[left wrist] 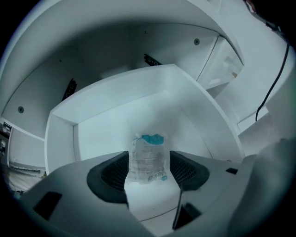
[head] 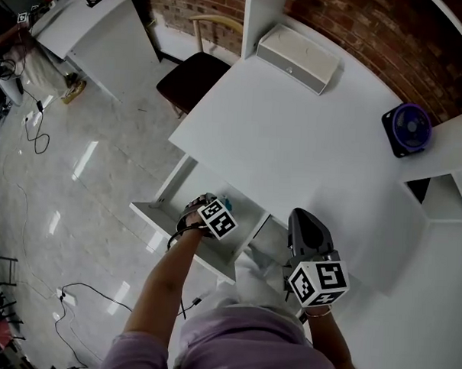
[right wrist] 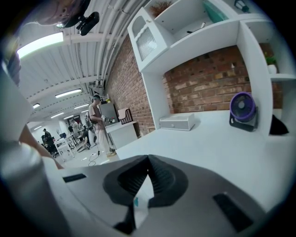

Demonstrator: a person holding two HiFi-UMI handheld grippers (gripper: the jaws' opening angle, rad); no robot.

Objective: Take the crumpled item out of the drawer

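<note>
1. the white drawer (left wrist: 59, 139) stands pulled out from under the white desk (head: 294, 144); it is a smooth, flat-walled box, and the crumpled packet (left wrist: 147, 147) is the only thing visible in it.
2. the packet is clear, wrinkled plastic with a teal top edge and printed text.
3. the left gripper (left wrist: 149, 165) reaches into the drawer, its ribbed dark pads (left wrist: 116, 172) closed narrowly on the packet's lower end.
4. the right gripper (right wrist: 148, 160) hangs over the desk edge, jaws pressed together tip to tip.
5. a purple round fan (head: 407, 128) and a white oblong box (head: 298, 58) sit on the desk, well apart.
</note>
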